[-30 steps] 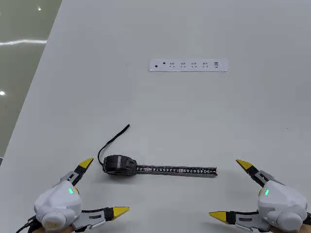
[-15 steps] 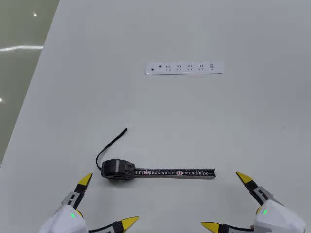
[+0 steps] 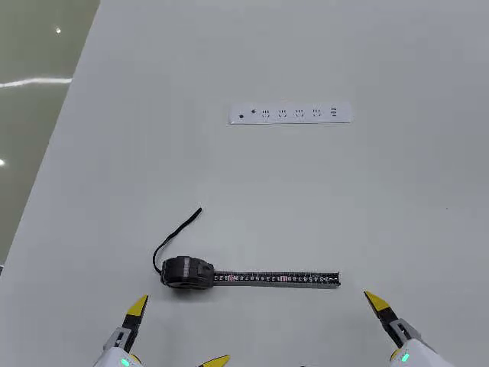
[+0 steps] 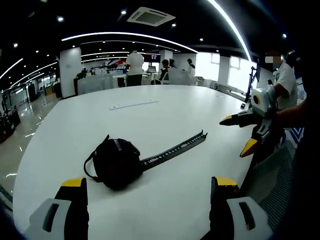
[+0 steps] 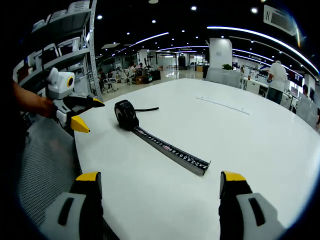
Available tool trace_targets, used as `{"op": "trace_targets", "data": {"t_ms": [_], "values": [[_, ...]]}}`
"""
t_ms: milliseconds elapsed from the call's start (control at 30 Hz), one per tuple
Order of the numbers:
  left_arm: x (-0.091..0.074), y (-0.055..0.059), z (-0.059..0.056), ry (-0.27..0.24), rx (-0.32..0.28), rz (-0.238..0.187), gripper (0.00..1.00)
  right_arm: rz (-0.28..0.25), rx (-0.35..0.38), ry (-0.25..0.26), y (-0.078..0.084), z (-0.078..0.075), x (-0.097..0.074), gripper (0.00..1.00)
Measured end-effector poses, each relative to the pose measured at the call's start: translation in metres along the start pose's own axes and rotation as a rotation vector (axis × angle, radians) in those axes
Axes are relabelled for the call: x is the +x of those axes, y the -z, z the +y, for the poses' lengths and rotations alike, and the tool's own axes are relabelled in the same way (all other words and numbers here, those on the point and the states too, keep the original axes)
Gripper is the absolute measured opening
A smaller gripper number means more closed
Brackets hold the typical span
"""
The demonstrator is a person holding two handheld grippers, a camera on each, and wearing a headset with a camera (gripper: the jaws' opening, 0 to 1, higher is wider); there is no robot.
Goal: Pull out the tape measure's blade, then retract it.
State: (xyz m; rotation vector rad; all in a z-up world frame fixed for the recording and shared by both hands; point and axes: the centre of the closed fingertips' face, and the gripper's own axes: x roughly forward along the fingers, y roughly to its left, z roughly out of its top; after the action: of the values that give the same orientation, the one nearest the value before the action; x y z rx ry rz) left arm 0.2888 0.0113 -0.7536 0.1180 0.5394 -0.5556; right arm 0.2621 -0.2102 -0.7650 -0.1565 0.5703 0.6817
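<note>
A black tape measure case lies on the white table, with its dark blade drawn out to the right and flat on the surface. A black wrist strap curls off behind the case. My left gripper is open and hangs short of the case, touching nothing. My right gripper is also open, a little way back from the blade's hooked end. Each gripper appears in the other's view: the right gripper and the left gripper, both off the table's near edge.
A white power strip lies flat at the far middle of the table. The table's left edge drops to a glossy floor. People stand far off in the office, and shelving stands at the left.
Both grippers have drawn back toward me, away from the tape measure, and stayed open. The case and the pulled-out blade have not moved.
</note>
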Motion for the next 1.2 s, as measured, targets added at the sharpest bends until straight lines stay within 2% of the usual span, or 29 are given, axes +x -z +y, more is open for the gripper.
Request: {"op": "trace_targets", "data": {"t_ms": [133,267,567,900,1200], "values": [[-0.002,-0.005,0.0,-0.022,-0.027,-0.014,1.0,-0.002,0.021,0.003,0.001,0.004,0.0,1.0],[-0.002,-0.004,0.0,-0.038,-0.036,-0.012,1.0,-0.001,0.025,0.003,0.001,0.007,0.001,1.0],[-0.005,-0.001,-0.01,-0.06,-0.058,-0.002,1.0,-0.005,0.037,0.011,-0.002,0.008,0.0,0.99],[-0.008,0.002,-0.001,-0.101,-0.084,0.003,1.0,0.006,0.044,0.018,0.002,0.006,-0.004,0.99],[-0.008,0.002,0.001,-0.122,-0.096,0.0,1.0,0.013,0.049,0.017,0.002,0.005,-0.004,0.99]]}}
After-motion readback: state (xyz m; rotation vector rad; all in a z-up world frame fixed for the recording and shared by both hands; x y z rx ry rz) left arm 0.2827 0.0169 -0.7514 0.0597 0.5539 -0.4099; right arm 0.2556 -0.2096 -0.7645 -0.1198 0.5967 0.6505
